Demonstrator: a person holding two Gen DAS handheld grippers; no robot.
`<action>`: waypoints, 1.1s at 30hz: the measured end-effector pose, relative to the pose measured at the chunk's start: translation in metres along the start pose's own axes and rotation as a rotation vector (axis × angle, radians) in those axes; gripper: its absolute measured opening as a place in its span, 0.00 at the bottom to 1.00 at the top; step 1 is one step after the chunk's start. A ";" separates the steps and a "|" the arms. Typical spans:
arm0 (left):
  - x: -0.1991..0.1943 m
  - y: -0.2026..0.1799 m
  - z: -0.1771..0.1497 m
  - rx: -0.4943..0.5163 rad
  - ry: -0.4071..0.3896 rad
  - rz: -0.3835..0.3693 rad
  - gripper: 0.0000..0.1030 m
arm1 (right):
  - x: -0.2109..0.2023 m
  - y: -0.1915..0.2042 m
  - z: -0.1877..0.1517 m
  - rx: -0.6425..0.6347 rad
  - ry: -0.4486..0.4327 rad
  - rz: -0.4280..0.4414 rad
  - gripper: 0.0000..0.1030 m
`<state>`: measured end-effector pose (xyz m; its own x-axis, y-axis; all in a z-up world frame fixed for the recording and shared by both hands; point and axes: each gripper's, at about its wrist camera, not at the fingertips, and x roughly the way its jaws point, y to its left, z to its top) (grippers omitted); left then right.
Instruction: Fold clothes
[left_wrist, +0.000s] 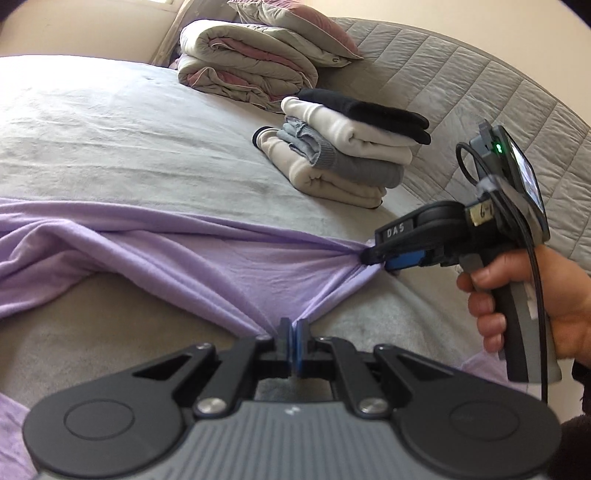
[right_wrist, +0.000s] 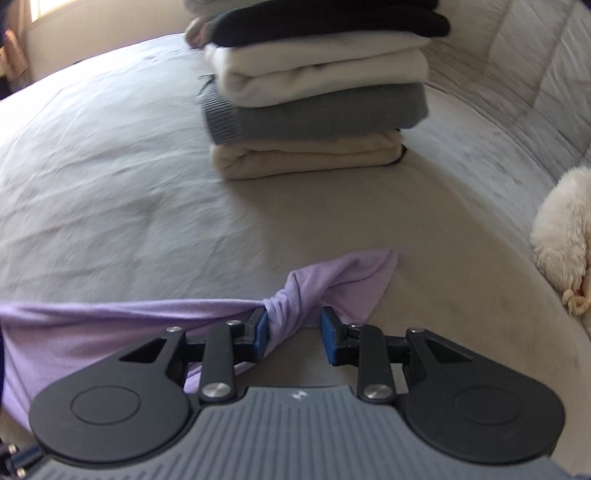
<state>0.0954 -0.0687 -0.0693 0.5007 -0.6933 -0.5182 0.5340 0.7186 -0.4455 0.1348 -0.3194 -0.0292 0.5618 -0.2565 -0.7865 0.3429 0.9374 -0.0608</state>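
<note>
A lilac garment (left_wrist: 155, 247) lies spread across the grey bed sheet (left_wrist: 129, 147). At the bottom of the left wrist view my left gripper (left_wrist: 293, 329) is shut on a pulled-up edge of it, and the cloth is taut towards the right. A hand holds my right gripper (left_wrist: 373, 258) at the garment's bunched corner. In the right wrist view that twisted corner (right_wrist: 295, 295) sits between the right gripper's (right_wrist: 293, 325) parted jaws. It rests against the left pad (right_wrist: 261, 326) and there is a gap to the right pad (right_wrist: 327, 326).
A stack of folded clothes (left_wrist: 343, 147) in black, white, grey and cream stands on the bed beyond the garment. A folded duvet with a pillow (left_wrist: 251, 59) lies further back. A quilted headboard (left_wrist: 498, 96) runs along the right. A white fluffy thing (right_wrist: 565, 240) lies at the right edge.
</note>
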 end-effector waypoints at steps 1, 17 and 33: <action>0.000 0.001 0.000 -0.002 0.000 -0.002 0.02 | 0.001 -0.002 0.003 0.010 0.004 0.000 0.29; 0.000 0.004 0.000 -0.021 -0.002 -0.014 0.02 | -0.018 -0.031 0.047 0.023 -0.140 0.024 0.29; -0.001 0.003 0.000 -0.022 -0.002 -0.009 0.02 | 0.021 0.010 0.038 -0.033 0.117 -0.016 0.03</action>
<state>0.0970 -0.0660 -0.0700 0.4973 -0.6999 -0.5127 0.5231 0.7134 -0.4664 0.1781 -0.3243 -0.0230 0.4642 -0.2442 -0.8514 0.3248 0.9412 -0.0929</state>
